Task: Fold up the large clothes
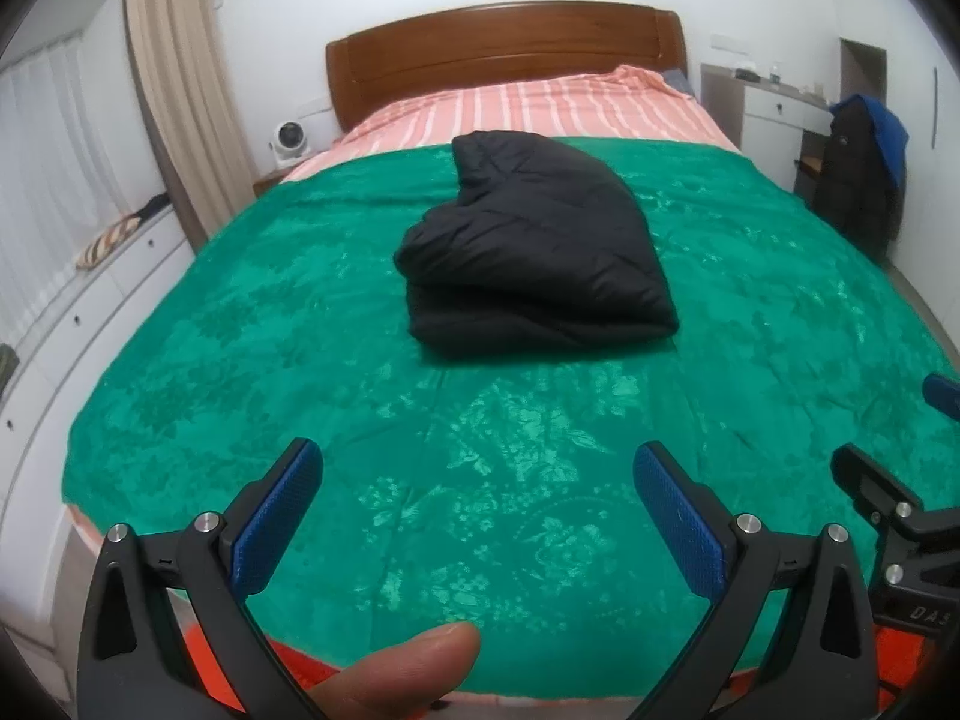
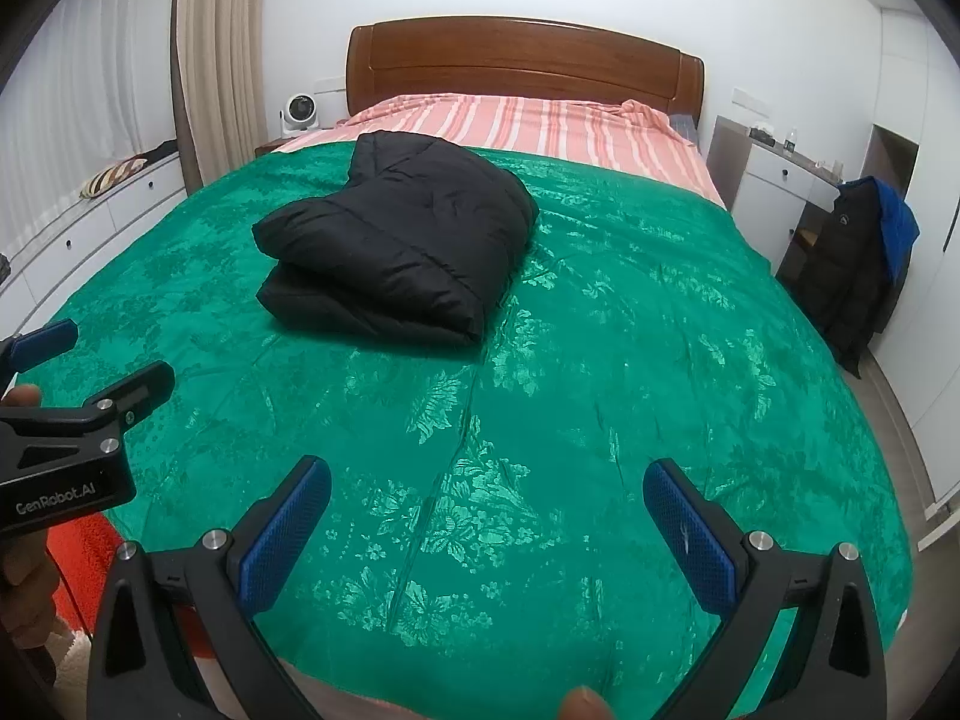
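Black and puffy, the down jacket [image 1: 534, 246] sits folded into a compact stack mid-bed on the green bedspread [image 1: 480, 450], both the left gripper [image 1: 477, 516] and right gripper [image 2: 486, 528] gaping wide, holding nothing, well back — folding looks finished.

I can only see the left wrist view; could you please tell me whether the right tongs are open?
Observer: Yes, the right tongs are open and hold nothing. They are above the green bedspread, short of the folded black padded jacket.
Operator: Thank you. Is there any marking on my left tongs?
Observer: Their body reads "GenRobot.AI".
Operator: I see only a thumb. How are they held?
Observer: A hand grips them from below.
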`<action>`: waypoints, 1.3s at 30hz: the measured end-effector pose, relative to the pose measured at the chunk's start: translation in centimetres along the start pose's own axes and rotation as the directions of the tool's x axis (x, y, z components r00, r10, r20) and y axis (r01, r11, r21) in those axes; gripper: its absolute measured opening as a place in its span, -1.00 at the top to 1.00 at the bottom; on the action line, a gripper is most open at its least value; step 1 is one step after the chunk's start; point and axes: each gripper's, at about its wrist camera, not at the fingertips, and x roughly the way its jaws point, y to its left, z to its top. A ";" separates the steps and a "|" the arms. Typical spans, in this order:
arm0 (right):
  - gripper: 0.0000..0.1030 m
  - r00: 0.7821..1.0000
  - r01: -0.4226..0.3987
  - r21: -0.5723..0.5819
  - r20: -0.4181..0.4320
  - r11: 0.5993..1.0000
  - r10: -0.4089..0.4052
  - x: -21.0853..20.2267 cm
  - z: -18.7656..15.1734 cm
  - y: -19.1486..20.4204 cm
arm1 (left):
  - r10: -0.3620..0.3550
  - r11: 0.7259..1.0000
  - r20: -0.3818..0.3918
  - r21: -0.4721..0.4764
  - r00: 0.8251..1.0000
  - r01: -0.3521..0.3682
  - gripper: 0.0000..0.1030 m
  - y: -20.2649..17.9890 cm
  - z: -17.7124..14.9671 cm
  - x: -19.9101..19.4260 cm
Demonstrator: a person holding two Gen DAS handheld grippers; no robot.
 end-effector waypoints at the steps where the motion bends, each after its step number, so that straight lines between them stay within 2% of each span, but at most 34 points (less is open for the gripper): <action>1: -0.99 1.000 -0.001 0.000 0.002 1.000 0.001 0.0 0.0 0.0 | 0.001 1.000 0.004 0.001 1.000 -0.001 -1.00 0.0 0.0 -0.1; 14: -0.99 1.000 -0.013 0.011 0.002 1.000 0.013 -0.4 0.0 0.0 | -0.001 1.000 -0.002 -0.021 1.000 0.001 -1.00 0.4 0.1 -0.2; 33: -0.99 1.000 -0.025 0.019 0.012 0.999 0.025 -1.2 0.6 -0.3 | -0.004 1.000 0.010 0.005 1.000 0.004 -1.00 -0.3 0.2 -0.7; 39: -0.99 0.997 -0.063 0.030 0.034 0.998 0.062 -1.8 0.8 -0.3 | -0.009 1.000 0.005 0.002 1.000 0.009 -1.00 -0.2 0.3 -0.7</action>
